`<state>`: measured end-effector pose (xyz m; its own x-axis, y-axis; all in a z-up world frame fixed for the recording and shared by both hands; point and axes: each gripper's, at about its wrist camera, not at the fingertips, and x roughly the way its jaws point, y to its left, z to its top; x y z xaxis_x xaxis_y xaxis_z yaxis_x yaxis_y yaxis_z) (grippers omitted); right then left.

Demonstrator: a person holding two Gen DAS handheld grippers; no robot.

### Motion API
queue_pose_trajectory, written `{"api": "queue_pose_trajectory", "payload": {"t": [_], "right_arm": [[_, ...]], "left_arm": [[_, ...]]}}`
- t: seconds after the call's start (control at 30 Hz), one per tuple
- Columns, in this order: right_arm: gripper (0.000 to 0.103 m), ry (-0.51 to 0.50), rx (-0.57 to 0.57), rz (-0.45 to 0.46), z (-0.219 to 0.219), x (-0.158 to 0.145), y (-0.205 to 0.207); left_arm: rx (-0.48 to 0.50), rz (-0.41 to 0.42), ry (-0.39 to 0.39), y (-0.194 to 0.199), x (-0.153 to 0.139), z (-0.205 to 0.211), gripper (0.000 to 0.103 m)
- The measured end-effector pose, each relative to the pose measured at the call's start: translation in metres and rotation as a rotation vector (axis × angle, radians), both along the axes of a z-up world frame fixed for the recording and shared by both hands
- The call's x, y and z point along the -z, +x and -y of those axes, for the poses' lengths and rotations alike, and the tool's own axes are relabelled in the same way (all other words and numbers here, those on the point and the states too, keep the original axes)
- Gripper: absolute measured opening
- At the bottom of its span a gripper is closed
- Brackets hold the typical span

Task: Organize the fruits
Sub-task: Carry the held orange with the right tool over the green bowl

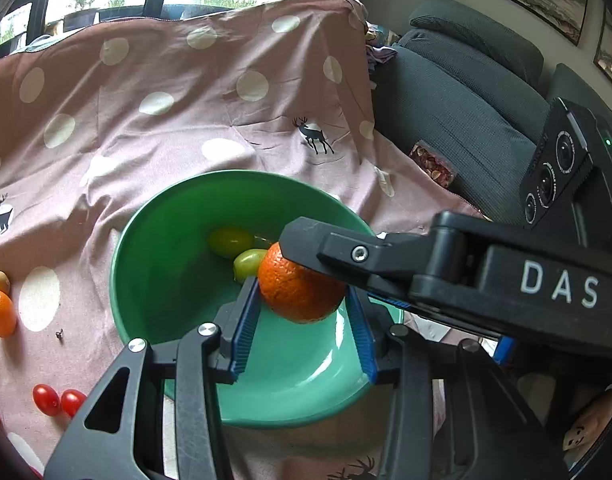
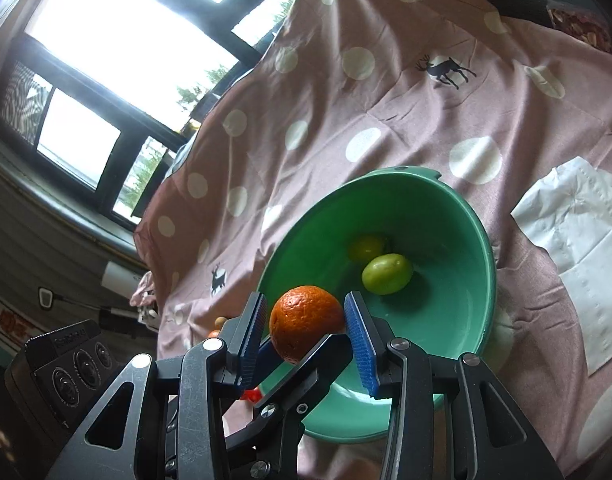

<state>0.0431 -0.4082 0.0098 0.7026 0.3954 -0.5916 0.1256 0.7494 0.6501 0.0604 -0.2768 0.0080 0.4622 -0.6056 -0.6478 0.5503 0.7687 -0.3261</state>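
I hold the orange in both grippers, left and right, over the bowl; next, release it inside.

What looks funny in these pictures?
Both grippers seem to clamp the same orange over the bowl. The left gripper pinches its sides and the right gripper grips it crosswise. One small fruit normally needs only one gripper, so the double hold looks odd.
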Motion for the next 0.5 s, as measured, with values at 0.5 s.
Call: {"api": "queue_pose_trajectory", "payload": {"t": [0.5], "right_arm": [[0.045,-0.058,0.025,-0.091,0.001,0.015,0.01]], "left_arm": [[-0.002,-0.071,-0.007,0.009,0.02,0.008,0.043]]}}
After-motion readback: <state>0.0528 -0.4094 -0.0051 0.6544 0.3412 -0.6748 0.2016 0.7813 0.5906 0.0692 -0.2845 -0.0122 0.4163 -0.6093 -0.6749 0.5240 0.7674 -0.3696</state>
